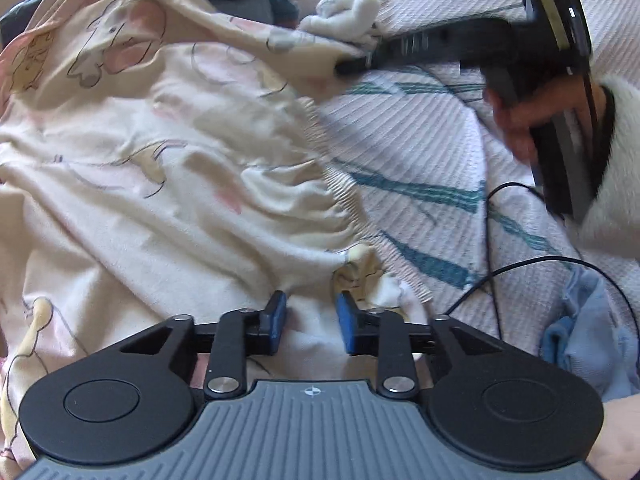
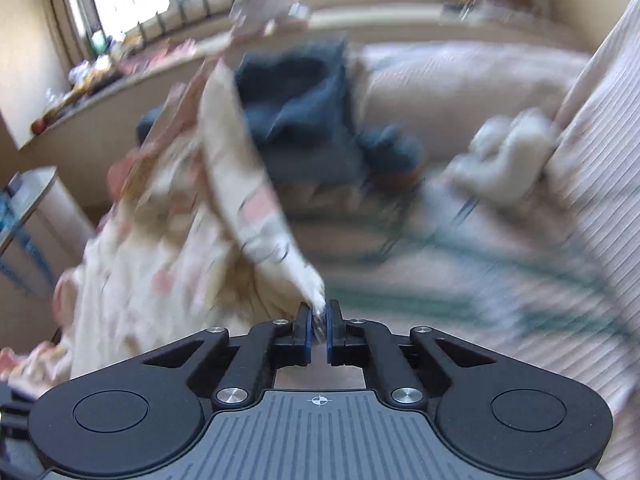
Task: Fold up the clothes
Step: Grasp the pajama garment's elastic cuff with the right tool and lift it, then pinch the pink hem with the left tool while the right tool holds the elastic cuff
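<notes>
Left gripper (image 1: 311, 322) stands part open, its 2 blue pads (image 1: 346, 326) set on either side of a fold of the cream printed garment (image 1: 160, 168). From the left wrist view I cannot tell whether the pads press the cloth or only straddle it. That garment spreads up and to the left from the jaws, crumpled over the ribbed white bedspread (image 1: 420, 136) with teal streaks. Its gathered waistband runs diagonally just beyond the right pad. Higher up, the right gripper (image 1: 352, 65) pinches the garment's far edge, just below a bundle of white socks (image 1: 348, 10). A hand (image 1: 516, 120) in a fluffy white sleeve (image 1: 612, 216) holds that gripper. A pale blue cloth (image 1: 588, 340) lies at the right, near a black cable (image 1: 490, 240).

From the right wrist view, blurred by motion, the right gripper (image 2: 319, 322) is closed tight on a thin corner of the cream printed garment (image 2: 168, 248). The cloth rises from the jaws up and to the left in a lifted ridge. Dark blue clothing (image 2: 304, 112) is heaped behind it, the white socks (image 2: 508, 156) are to the right, and the bedspread (image 2: 520, 264) lies beneath.
</notes>
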The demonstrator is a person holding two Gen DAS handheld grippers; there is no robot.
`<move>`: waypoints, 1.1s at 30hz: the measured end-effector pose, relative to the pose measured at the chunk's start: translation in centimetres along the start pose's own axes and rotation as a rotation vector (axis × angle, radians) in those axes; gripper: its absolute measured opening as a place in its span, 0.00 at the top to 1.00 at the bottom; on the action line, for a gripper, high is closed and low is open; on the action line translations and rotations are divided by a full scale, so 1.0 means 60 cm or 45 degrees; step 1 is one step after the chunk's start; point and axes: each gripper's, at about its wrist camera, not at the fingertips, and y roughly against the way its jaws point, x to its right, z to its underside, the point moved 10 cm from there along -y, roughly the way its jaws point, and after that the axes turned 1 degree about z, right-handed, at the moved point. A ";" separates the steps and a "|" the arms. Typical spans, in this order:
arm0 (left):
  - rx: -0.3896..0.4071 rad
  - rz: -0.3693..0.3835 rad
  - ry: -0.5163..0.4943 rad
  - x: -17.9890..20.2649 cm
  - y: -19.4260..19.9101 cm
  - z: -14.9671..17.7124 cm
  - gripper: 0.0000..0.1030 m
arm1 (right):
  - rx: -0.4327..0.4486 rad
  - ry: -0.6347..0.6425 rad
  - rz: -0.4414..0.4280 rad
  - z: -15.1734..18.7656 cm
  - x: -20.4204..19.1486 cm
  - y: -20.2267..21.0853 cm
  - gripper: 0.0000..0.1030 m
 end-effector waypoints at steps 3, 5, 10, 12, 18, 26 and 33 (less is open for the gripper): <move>0.020 0.023 -0.057 0.015 0.001 -0.017 0.60 | 0.123 0.034 0.120 -0.082 0.054 0.028 0.94; 0.020 0.030 -0.075 0.017 -0.003 -0.025 0.56 | 0.174 0.079 0.198 -0.133 0.082 0.031 0.94; 0.001 0.016 -0.050 -0.002 -0.010 -0.022 0.49 | 0.085 0.124 0.309 -0.185 0.110 -0.044 0.94; -0.007 0.011 -0.019 -0.015 -0.008 -0.015 0.48 | 0.027 0.114 0.334 -0.173 0.116 -0.086 0.90; 0.076 -0.058 0.115 -0.073 0.038 -0.018 0.37 | 0.082 0.046 0.424 -0.151 0.123 -0.103 0.67; 0.164 -0.256 0.268 -0.153 0.126 0.012 0.25 | 0.078 0.255 -0.001 -0.040 -0.008 0.070 0.67; 0.151 -0.356 0.296 -0.167 0.167 0.067 0.17 | -0.036 0.715 -0.018 0.149 -0.114 0.124 0.70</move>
